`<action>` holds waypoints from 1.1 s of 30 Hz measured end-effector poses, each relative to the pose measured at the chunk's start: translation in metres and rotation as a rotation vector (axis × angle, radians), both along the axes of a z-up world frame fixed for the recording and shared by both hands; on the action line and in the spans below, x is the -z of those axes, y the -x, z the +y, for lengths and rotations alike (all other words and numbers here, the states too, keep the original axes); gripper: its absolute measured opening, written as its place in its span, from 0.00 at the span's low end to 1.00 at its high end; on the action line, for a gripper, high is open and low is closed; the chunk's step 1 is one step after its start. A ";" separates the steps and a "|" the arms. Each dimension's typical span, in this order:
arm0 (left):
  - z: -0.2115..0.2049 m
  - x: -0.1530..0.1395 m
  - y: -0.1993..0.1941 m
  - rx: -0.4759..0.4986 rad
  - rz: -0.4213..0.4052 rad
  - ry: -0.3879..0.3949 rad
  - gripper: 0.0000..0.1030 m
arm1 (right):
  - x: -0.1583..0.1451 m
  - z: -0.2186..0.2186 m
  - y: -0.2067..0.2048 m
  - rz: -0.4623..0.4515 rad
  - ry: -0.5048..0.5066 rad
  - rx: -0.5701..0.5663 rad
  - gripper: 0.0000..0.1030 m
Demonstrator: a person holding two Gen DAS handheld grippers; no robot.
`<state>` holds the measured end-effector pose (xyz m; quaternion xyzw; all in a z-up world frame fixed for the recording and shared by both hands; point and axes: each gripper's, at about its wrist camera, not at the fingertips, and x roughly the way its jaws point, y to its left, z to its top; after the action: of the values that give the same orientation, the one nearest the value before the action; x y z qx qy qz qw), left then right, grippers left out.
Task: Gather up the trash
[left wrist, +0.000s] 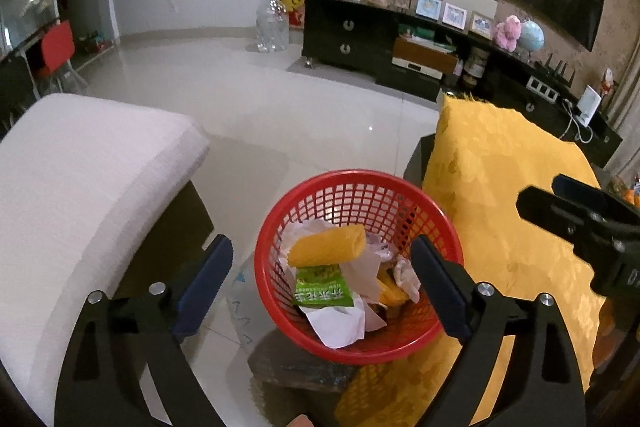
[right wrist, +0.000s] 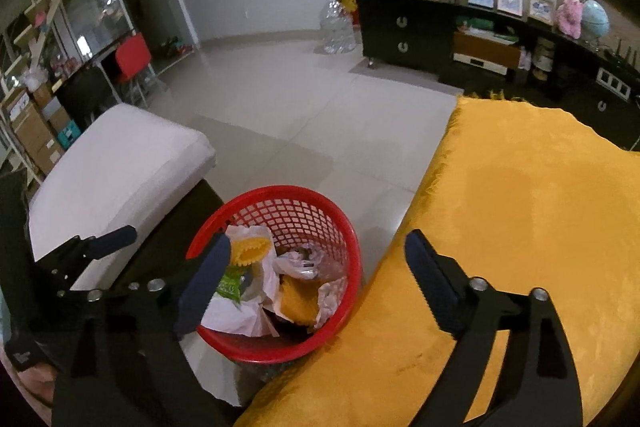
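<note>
Below, from left to right, we see the white cushion, our left gripper with jaws wide apart over the red basket of trash, and our right gripper, jaws likewise apart and empty, beside the yellow cloth.

Left tongs and right tongs — both gaping, empty.

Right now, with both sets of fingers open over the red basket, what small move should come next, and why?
Probably lift both grippers back from the red basket. The left gripper and right gripper stand open and empty, and the yellow wrapper and green packet lie inside, so the drop looks done.
</note>
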<state>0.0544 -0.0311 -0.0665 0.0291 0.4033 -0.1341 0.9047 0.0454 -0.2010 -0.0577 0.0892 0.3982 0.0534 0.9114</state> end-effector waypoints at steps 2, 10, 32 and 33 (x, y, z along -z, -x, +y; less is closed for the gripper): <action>0.000 -0.008 0.003 -0.004 -0.019 -0.008 0.86 | -0.002 -0.002 0.005 -0.013 0.004 0.002 0.88; -0.006 -0.043 0.028 -0.021 -0.142 -0.059 0.92 | -0.021 0.001 0.036 -0.106 0.093 0.020 0.93; -0.001 -0.108 0.098 -0.038 -0.304 -0.040 0.93 | -0.058 -0.002 0.101 -0.197 0.078 0.037 0.93; 0.000 -0.108 0.101 -0.039 -0.306 -0.041 0.93 | -0.059 -0.002 0.104 -0.198 0.076 0.040 0.93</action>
<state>-0.0463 -0.0313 0.0419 0.0595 0.2638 -0.1023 0.9573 -0.0583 -0.2028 0.0017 0.0568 0.3062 0.0284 0.9498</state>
